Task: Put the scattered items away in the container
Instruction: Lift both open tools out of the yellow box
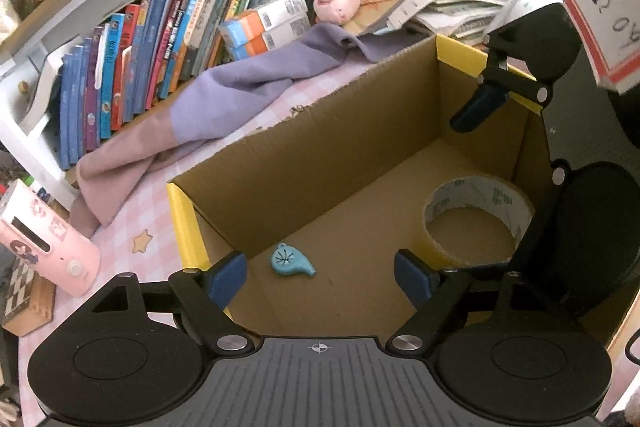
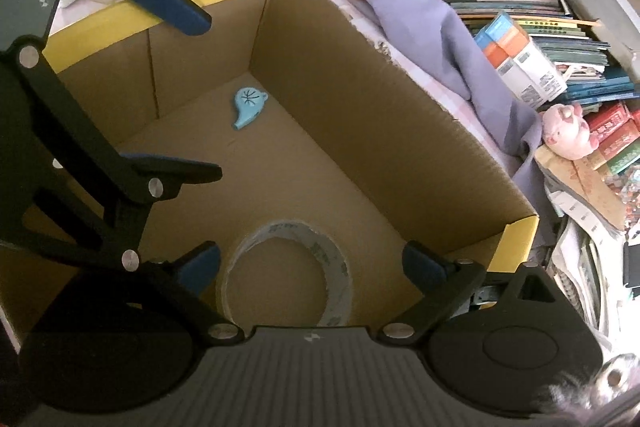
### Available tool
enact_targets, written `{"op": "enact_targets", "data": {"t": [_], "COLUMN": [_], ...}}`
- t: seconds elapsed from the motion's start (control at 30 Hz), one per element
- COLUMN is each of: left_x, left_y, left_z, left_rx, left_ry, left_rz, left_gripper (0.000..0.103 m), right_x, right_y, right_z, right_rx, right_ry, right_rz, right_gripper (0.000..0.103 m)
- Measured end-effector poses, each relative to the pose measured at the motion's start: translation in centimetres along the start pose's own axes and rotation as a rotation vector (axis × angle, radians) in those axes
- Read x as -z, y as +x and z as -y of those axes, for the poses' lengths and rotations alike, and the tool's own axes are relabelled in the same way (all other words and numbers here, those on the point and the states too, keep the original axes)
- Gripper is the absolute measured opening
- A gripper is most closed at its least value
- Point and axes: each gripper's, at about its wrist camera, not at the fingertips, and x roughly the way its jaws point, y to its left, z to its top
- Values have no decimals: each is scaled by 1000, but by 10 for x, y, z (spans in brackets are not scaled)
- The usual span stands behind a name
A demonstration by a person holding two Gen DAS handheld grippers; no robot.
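Over the cardboard box [image 1: 320, 147], both grippers, left gripper [image 1: 320, 277] & right gripper [image 2: 312, 265], hang open w/ nothing held, tape roll [image 2: 286, 273] & blue whistle [image 1: 290, 261] lying on its floor; next probably means fetching another stray item outside.

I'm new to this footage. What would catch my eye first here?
An open cardboard box with yellow-edged flaps fills both views, holding a tape roll and a small blue bird-shaped charm on its floor. The left gripper and right gripper hang open over it.
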Motion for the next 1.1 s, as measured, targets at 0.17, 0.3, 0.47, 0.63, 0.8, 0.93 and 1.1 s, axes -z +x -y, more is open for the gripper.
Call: {"op": "enact_targets", "data": {"t": [0.17, 0.3, 0.47, 0.63, 0.8, 0.93, 1.1], "left_x": [1, -1, 1, 9, 21, 34, 55], "left_y": [-14, -29, -50, -74, -99, -119, -142], "left_z": [-2, -2, -5, -11, -16, -23, -30], "left_rx": [3, -2, 6, 1, -4, 14, 2], "left_ry": [-45, -68, -114, -150, -190, -224, -232], "left_rz": [55, 110, 172, 227, 286, 326, 358], "left_gripper": [93, 97, 99, 100, 102, 102, 102], "right_x": [7, 8, 11, 18, 24, 30, 37], "right_y": [-12, -26, -49, -77, -105, -125, -145], "right_z": [7, 9, 3, -7, -25, -42, -62], "right_rx": [0, 17, 57, 106, 189, 252, 345], "right_ry": [48, 80, 120, 165, 198, 221, 303], "right_rz": [38, 73, 134, 229, 326, 404, 449], "right_gripper": [99, 100, 100, 100, 100, 100, 100]}}
